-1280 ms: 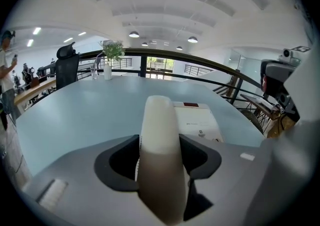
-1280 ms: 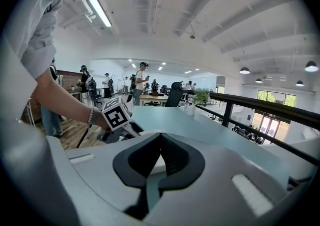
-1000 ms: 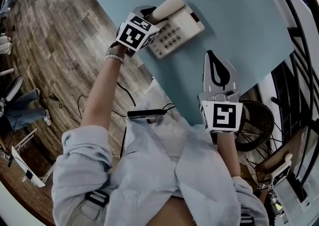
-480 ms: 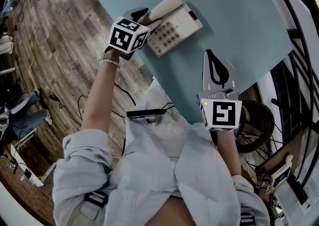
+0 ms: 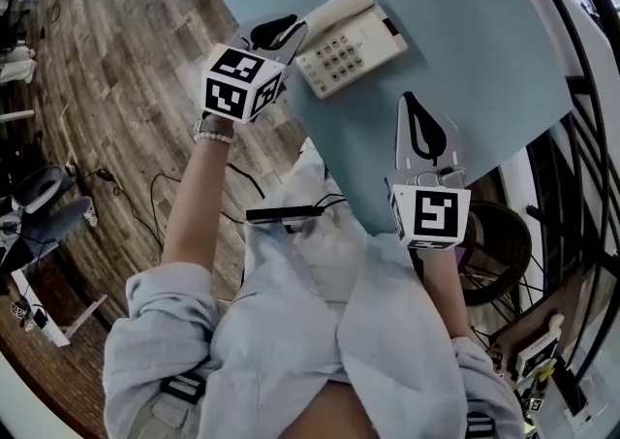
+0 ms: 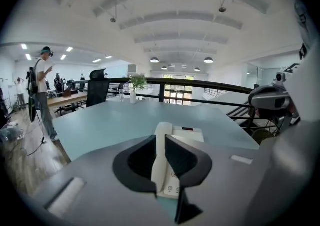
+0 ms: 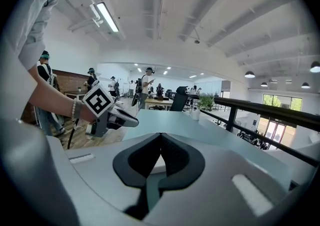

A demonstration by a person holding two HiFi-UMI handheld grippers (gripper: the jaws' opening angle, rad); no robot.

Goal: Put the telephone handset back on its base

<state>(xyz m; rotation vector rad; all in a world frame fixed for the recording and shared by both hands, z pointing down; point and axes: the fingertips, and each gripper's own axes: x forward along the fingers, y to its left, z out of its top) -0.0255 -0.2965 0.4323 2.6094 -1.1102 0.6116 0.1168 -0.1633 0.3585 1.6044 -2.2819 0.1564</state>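
Observation:
A cream telephone base [image 5: 356, 47] with a keypad sits on the pale blue table [image 5: 465, 11]. Its handset [image 5: 334, 9] lies along the base's left side. My left gripper [image 5: 289, 32] hovers at the table's edge, just short of the handset's near end. Its jaws are closing with a narrow gap and nothing between them. In the left gripper view the handset [image 6: 162, 162] and the base [image 6: 192, 132] show through that gap, beyond the left gripper [image 6: 160, 137]. My right gripper [image 5: 410, 100] rests shut and empty, nearer to me on the table. The right gripper view shows its jaws touching [image 7: 160, 134].
The table's front-left edge runs diagonally past the phone, with wood floor and cables [image 5: 165, 195] below it. A black railing [image 5: 581, 88] borders the right side. A potted plant [image 6: 136, 81] stands at the table's far end. People stand in the background.
My left gripper has drawn back from the handset toward the table's edge, and its jaws have narrowed. The handset stays on the base. The right gripper has not moved.

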